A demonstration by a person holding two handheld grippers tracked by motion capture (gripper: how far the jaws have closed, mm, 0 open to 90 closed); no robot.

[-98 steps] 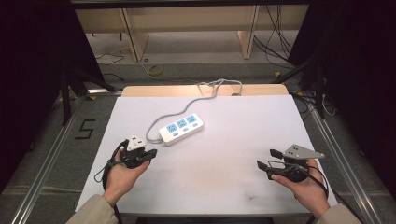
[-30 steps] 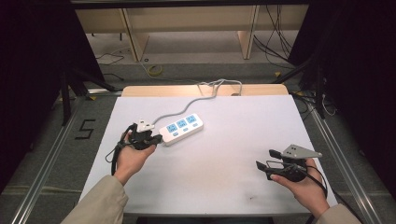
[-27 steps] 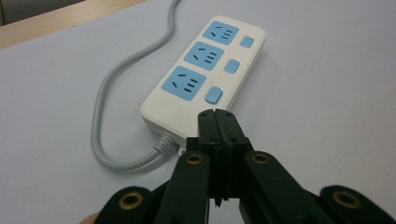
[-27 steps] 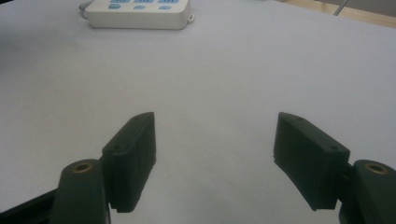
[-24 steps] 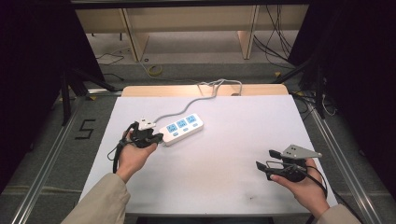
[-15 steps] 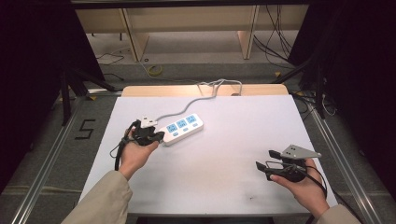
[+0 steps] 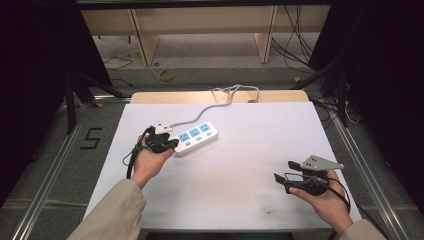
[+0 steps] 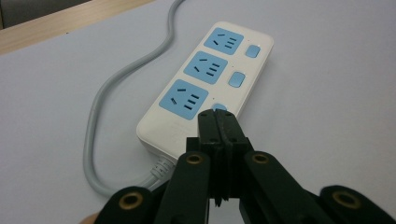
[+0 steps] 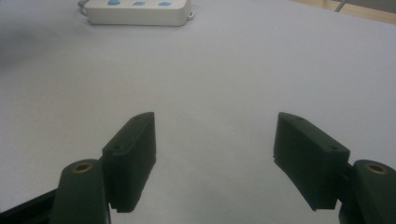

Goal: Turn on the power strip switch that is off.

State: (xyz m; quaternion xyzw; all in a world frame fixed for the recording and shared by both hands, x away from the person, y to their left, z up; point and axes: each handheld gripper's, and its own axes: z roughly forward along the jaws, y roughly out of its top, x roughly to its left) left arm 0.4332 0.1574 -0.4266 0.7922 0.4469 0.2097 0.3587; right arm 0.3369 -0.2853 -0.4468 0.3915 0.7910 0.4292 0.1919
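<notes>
Pressing your clenched left tool (image 8: 218, 122) onto the power strip (image 8: 205, 88)'s nearest switch (image 8: 219, 107), your released right tool (image 9: 215, 154) waits unused.

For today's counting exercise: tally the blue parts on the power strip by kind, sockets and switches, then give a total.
Blue sockets on the power strip: 3
Blue switches: 3, the nearest one partly hidden behind the left gripper
Total: 6

Beige sleeves covering both forearms, left gripper (image 7: 167, 145) showing black jaws with brass-coloured screws, black cable looping from it, right gripper (image 7: 281, 178) carrying a grey three-cornered plate, black blocky jaws, black cable trailing.
</notes>
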